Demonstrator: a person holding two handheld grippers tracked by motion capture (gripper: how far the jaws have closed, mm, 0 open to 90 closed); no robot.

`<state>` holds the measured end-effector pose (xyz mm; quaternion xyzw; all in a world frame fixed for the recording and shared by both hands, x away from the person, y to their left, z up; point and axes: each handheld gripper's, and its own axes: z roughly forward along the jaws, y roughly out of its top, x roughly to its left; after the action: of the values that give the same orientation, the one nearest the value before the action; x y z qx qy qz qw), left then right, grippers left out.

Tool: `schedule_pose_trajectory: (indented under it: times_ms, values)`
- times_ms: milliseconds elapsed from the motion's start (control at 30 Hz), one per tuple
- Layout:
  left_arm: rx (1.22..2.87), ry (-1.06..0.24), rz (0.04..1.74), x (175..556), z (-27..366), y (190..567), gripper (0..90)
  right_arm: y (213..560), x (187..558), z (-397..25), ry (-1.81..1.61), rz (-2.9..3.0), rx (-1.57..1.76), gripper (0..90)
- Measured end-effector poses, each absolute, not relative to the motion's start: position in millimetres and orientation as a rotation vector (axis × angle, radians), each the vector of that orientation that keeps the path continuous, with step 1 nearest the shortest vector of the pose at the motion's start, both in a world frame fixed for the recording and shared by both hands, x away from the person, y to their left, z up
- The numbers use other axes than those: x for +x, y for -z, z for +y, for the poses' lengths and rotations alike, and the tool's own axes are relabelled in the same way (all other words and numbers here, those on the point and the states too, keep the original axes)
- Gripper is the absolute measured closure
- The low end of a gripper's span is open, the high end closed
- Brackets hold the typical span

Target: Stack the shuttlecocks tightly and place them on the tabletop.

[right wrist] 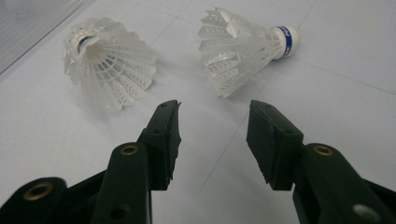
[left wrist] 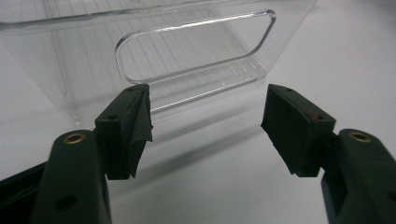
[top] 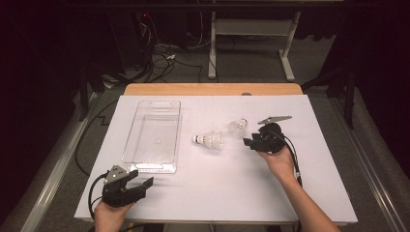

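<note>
Two white feather shuttlecocks lie on the white table top. One shuttlecock (top: 209, 139) (right wrist: 109, 60) lies on its side with its open skirt turned toward my right gripper. The other shuttlecock (top: 238, 127) (right wrist: 238, 49) lies closer to that gripper, with its blue-banded cork pointing away. My right gripper (top: 249, 141) (right wrist: 215, 112) is open, low over the table just short of both shuttlecocks, and holds nothing. My left gripper (top: 141, 180) (left wrist: 208, 93) is open and empty. It faces the near end wall and handle cut-out of a clear plastic tray (top: 140, 159) (left wrist: 196, 51).
The clear tray lies lengthwise on the left half of the white sheet (top: 217, 193) and looks empty. A wooden table edge (top: 212, 89) shows at the far side. Cables and a desk frame (top: 251, 34) stand on the floor beyond.
</note>
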<state>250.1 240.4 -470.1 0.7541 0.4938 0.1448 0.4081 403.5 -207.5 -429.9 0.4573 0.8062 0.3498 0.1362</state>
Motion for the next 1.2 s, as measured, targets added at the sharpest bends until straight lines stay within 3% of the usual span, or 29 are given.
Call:
schedule_pose_trajectory:
  times_ms: [1200]
  values:
    - [1.898,-0.361,1.243,250,241,470,33.6,419,437,-192,-0.971,2.251,1.337,57.8]
